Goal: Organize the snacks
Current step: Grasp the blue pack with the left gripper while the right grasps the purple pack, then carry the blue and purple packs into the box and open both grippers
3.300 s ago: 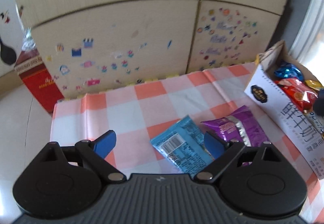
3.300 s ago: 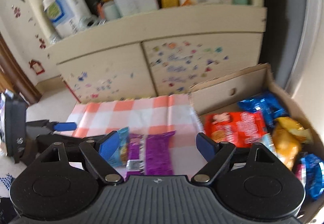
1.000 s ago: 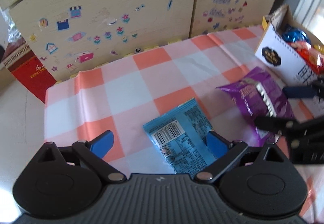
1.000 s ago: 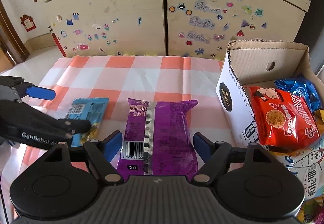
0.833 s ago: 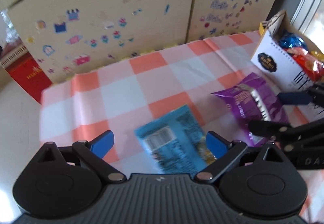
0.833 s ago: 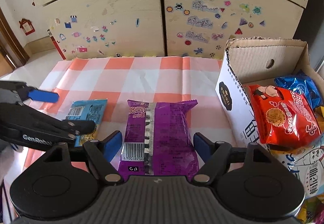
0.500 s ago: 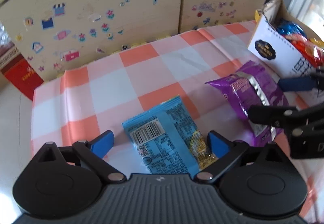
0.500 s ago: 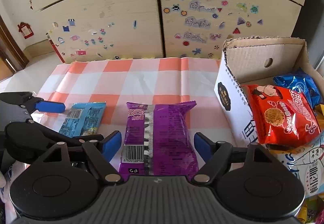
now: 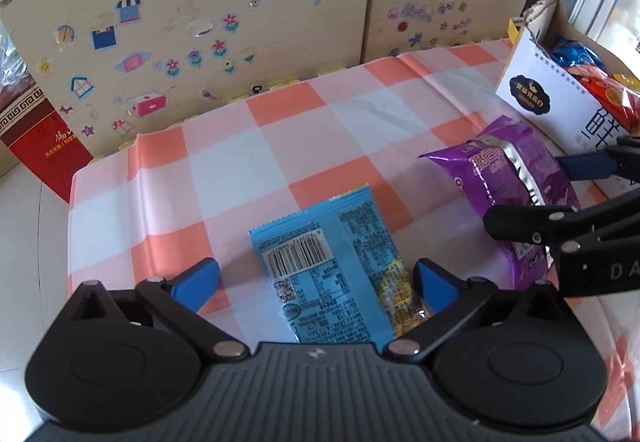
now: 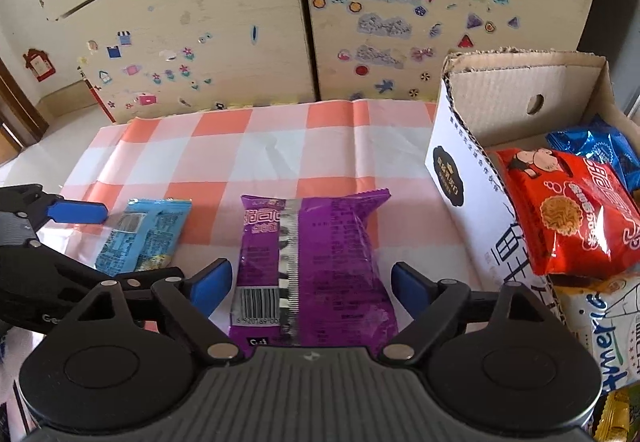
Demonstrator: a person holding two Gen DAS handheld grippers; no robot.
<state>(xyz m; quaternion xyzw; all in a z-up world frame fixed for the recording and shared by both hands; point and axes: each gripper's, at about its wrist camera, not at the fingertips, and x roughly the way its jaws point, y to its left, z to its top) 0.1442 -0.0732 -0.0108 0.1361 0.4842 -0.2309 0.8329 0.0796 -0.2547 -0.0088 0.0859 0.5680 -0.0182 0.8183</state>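
A light blue snack packet (image 9: 332, 266) lies flat on the checked cloth (image 9: 280, 130), between the open fingers of my left gripper (image 9: 316, 282). A purple snack bag (image 10: 312, 262) lies flat between the open fingers of my right gripper (image 10: 312, 288). The purple bag (image 9: 516, 178) also shows at the right of the left wrist view, with the right gripper (image 9: 560, 198) over it. The blue packet (image 10: 140, 234) and the left gripper (image 10: 68, 242) show at the left of the right wrist view. Neither gripper holds anything.
An open cardboard box (image 10: 456, 162) at the right holds a red bag (image 10: 568, 210), a blue bag (image 10: 600, 146) and other snacks. A sticker-covered cabinet (image 10: 304, 22) stands behind the cloth. A red box (image 9: 40, 146) stands at the far left.
Both grippers have come lower and closer over the snacks. The blue packet now lies centred between the left fingers, and the purple bag sits further in between the right fingers.
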